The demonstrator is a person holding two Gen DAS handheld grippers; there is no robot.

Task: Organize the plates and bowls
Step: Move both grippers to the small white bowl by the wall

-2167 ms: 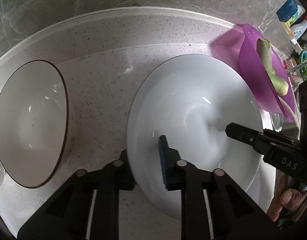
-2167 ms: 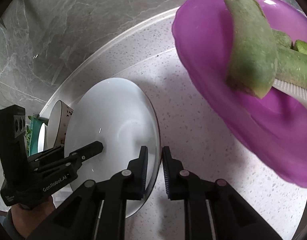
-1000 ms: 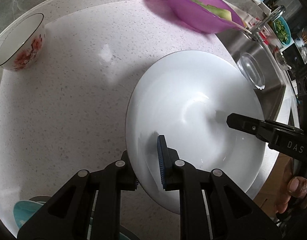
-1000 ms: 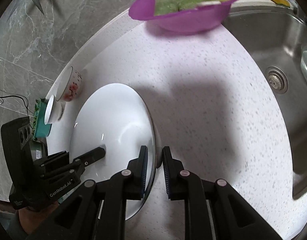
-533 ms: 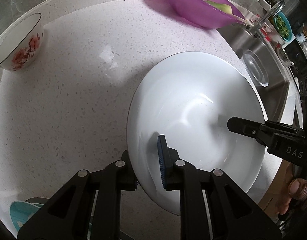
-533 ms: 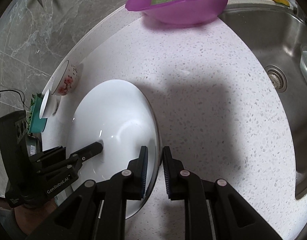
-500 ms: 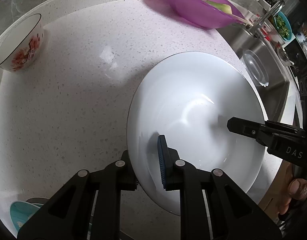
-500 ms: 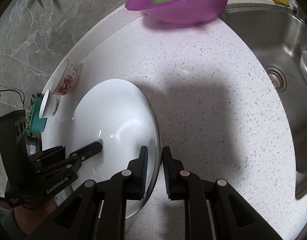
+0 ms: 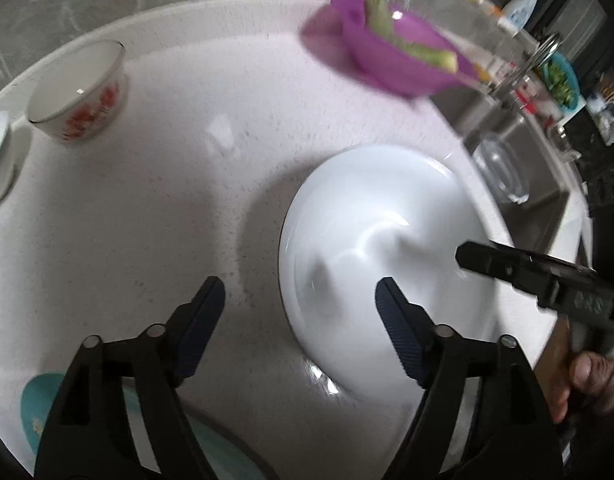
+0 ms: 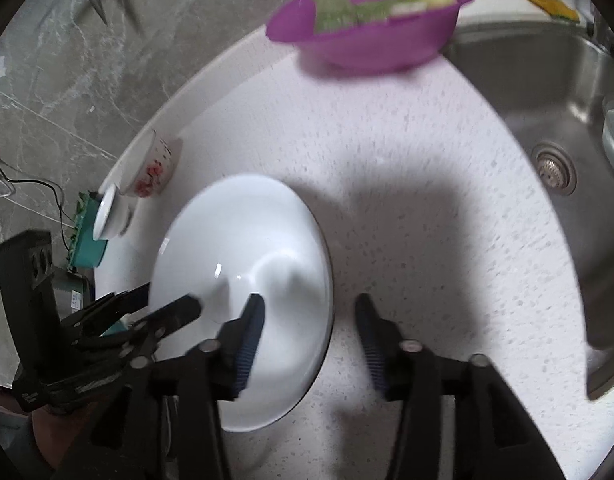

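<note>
A large white plate (image 9: 387,232) lies on the speckled counter, near the sink. My left gripper (image 9: 299,312) hangs over its left rim; its jaws are opening and stand wide, pads clear of the plate. Opposite, my right gripper (image 10: 309,328) straddles the plate's (image 10: 243,260) right rim; its jaws are opening too, and neither pad presses on it. One right finger (image 9: 491,264) reaches over the plate from the right. A floral bowl (image 9: 79,92) stands at the back left, with a small white bowl (image 10: 107,212) beside it.
A purple bowl (image 10: 371,28) of green vegetables stands at the back by the steel sink (image 10: 567,80), which holds a glass bowl (image 9: 503,172). A teal plate (image 9: 39,412) lies under my left gripper. A grey marble wall runs behind the counter.
Both grippers were shut on the white plate's rim and have opened, letting it go. The left gripper has drawn back and up, so the plate looks smaller and more counter shows.
</note>
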